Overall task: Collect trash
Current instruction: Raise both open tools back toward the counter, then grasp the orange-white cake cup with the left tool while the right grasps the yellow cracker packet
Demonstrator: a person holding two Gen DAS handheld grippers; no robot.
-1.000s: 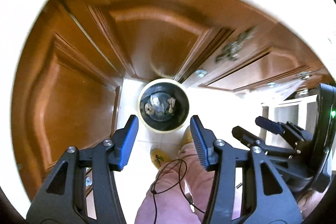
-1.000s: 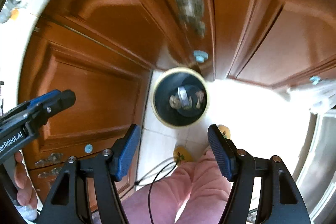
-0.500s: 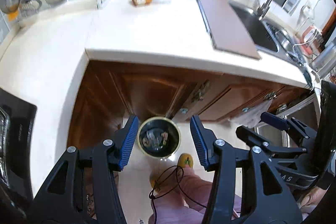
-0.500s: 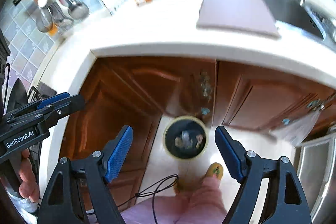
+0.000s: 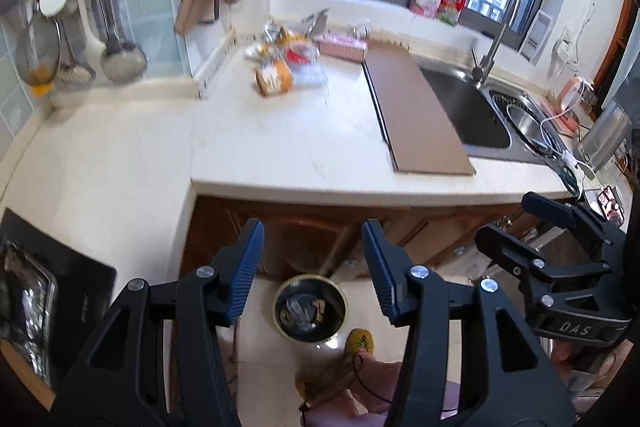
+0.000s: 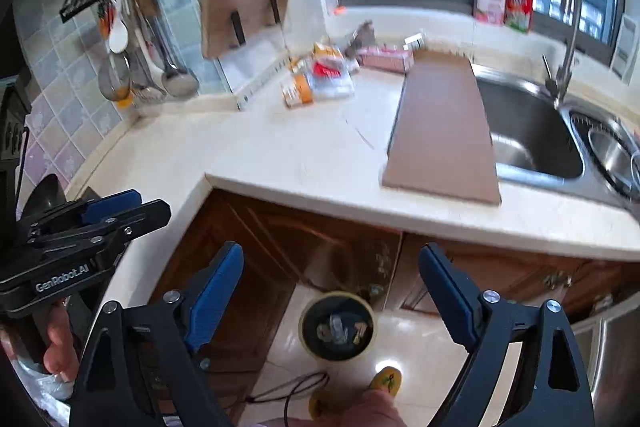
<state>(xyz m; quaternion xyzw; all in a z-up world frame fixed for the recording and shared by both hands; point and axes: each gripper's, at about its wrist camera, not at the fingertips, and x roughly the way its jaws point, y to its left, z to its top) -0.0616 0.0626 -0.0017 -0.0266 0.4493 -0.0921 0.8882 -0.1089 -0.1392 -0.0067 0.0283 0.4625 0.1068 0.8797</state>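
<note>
A round yellow-rimmed trash bin (image 5: 277, 307) (image 6: 303, 327) stands on the floor by the cabinet doors, far below both grippers, with scraps inside. A pile of wrappers (image 5: 298, 51) (image 6: 326, 65) and an orange-labelled jar (image 5: 274, 77) (image 6: 297, 91) on its side lie at the back of the cream counter (image 5: 280, 147). My left gripper (image 5: 311, 239) is open and holds nothing. My right gripper (image 6: 331, 259) is wider, its jaws still opening, with nothing between them. Each gripper also shows at the edge of the other's view, the right gripper (image 5: 508, 221) and the left gripper (image 6: 150, 205).
A brown board (image 5: 416, 111) lies on the counter beside the steel sink (image 5: 464, 107) and tap. Ladles hang on the tiled wall (image 5: 100, 7) at left. A dark hob (image 5: 52, 283) is at the near left. The person's yellow slippers (image 5: 360, 341) stand by the bin.
Both grippers have risen from low in front of the cabinet doors to above counter height, so the counter and window came into view. The right jaws have spread wider.
</note>
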